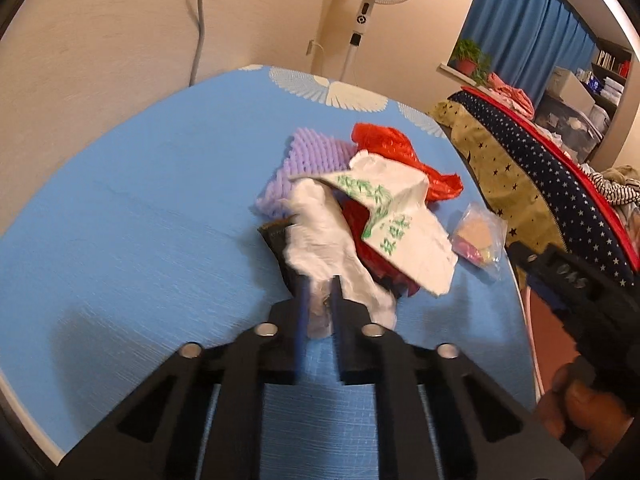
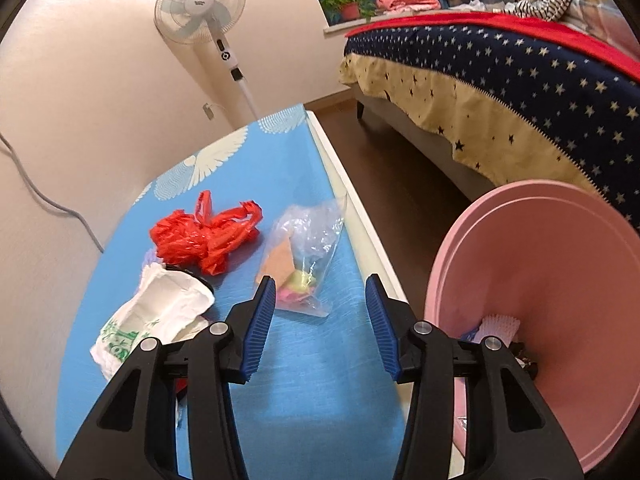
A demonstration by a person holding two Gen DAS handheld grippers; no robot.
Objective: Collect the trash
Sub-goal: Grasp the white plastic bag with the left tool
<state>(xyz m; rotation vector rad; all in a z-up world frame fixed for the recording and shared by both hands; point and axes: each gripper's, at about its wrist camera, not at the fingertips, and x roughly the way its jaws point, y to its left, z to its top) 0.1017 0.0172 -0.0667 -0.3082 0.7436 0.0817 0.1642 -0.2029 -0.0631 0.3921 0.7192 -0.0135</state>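
My left gripper (image 1: 319, 286) is shut on a crumpled white plastic bag (image 1: 320, 232) and holds it over the blue table (image 1: 140, 220). A white paper wrapper with green print (image 1: 394, 216), a red plastic bag (image 1: 384, 144) and a purple foam net (image 1: 308, 160) lie beyond it. A clear bag with colourful scraps (image 1: 478, 236) lies near the right edge. My right gripper (image 2: 320, 292) is open and empty, just in front of the clear bag (image 2: 304, 248). The red bag (image 2: 204, 236) and white wrapper (image 2: 160, 312) lie to its left. A pink bin (image 2: 560, 300) stands at the right.
A bed with star-pattern covers (image 2: 500, 80) stands across a strip of dark floor (image 2: 400, 184). A standing fan (image 2: 200, 8) is by the wall behind the table. The right gripper's body (image 1: 576, 280) shows at the right of the left wrist view.
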